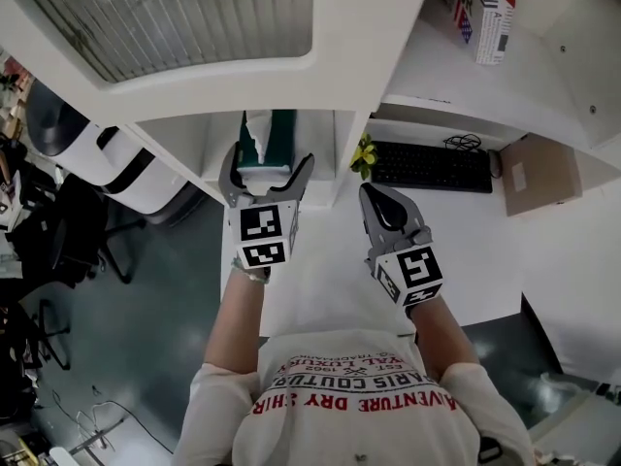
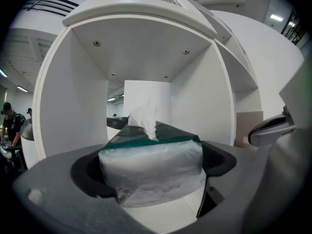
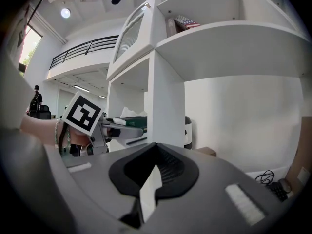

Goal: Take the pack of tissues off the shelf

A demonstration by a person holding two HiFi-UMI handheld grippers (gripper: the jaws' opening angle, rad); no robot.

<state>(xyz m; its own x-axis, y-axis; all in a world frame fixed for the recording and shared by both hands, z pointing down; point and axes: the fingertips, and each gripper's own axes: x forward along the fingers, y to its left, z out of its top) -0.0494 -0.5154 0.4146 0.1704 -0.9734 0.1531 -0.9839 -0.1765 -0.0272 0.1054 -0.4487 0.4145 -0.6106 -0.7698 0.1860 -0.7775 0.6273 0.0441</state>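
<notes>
The pack of tissues (image 1: 275, 140) lies in a low compartment of the white shelf unit (image 1: 342, 153), in clear wrap with a green top and one tissue sticking up. My left gripper (image 1: 269, 166) reaches into that compartment, jaws spread wide on either side of the pack. In the left gripper view the pack (image 2: 151, 165) fills the space between the dark pads (image 2: 220, 159), and a little gap shows on each side. My right gripper (image 1: 378, 197) hangs over the desk to the right of the shelf, jaws together and holding nothing. The right gripper view shows the pack (image 3: 135, 117) beside the left gripper (image 3: 117, 126).
A black keyboard (image 1: 432, 166), a small yellow flower (image 1: 364, 155) and a brown cardboard box (image 1: 539, 173) sit on the white desk (image 1: 320, 270). A box with a flag print (image 1: 493, 13) stands on an upper shelf. Dark office chairs (image 1: 68, 221) stand at the left.
</notes>
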